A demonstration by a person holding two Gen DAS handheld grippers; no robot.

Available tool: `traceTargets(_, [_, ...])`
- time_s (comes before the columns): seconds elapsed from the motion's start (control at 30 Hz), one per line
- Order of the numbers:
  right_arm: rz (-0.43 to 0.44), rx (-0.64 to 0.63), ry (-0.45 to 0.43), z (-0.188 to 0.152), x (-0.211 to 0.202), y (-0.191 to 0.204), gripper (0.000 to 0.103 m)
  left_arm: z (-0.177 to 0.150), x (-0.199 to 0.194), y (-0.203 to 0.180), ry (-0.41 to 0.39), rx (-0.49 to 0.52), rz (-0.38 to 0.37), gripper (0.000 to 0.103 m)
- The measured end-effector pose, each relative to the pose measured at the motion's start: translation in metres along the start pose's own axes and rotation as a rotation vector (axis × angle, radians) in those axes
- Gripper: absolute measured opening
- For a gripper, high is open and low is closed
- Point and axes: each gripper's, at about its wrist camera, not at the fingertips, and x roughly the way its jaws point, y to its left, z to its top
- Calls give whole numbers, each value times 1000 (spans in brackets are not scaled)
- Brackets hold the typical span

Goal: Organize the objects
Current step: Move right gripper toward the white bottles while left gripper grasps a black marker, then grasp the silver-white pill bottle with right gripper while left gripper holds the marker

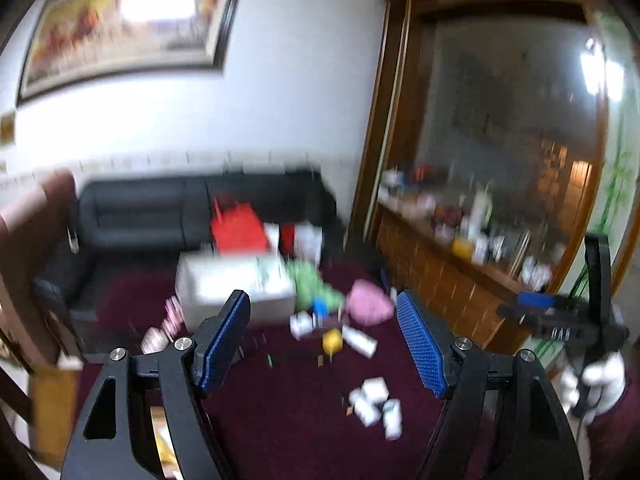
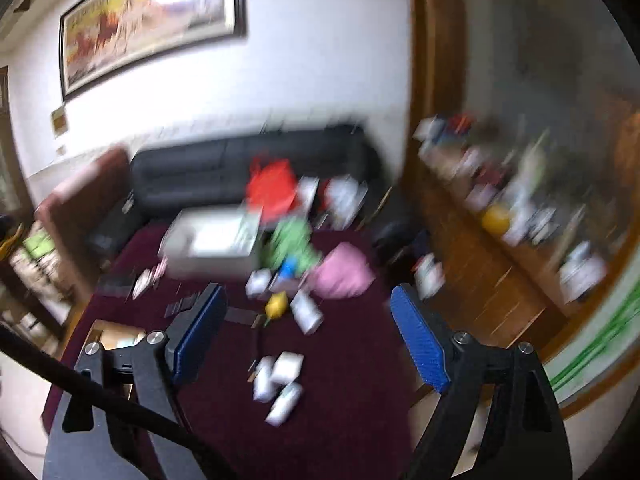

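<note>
On the dark maroon cloth-covered table [image 1: 280,420], a cluster of small white boxes [image 1: 374,402] lies ahead and below both spread, empty grippers: left gripper [image 1: 324,344] and right gripper [image 2: 306,336], which seems slightly nearer.

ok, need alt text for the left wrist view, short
Blurred fisheye view: the open, empty left hand-held gripper hangs above a dark red cloth strewn with small white packages, a yellow item, a pink bundle and a white box. A black sofa stands behind; the right hand-held gripper shows at the right edge.
</note>
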Motion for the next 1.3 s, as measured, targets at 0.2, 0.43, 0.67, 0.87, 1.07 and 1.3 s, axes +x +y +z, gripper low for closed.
traceTargets(0.2, [199, 176, 97, -125, 128, -15, 82, -111, 163, 3, 311, -122, -66, 70])
traceTargets(0.43, [175, 361, 9, -167, 183, -56, 82, -183, 254, -31, 445, -123, 32, 69])
traceTargets(0.67, [238, 462, -9, -173, 205, -92, 82, -188, 305, -46, 440, -32, 175, 67])
traceTargets(0.87, [297, 506, 61, -187, 222, -102, 82, -213, 326, -62, 494, 95, 214, 16])
traceTargets(1.07, [334, 529, 107, -194, 233, -104, 82, -227, 276, -35, 512, 63, 217, 11])
traceTargets(1.3, [351, 484, 140, -197, 236, -89, 82, -263, 198, -1, 520, -58, 214, 11])
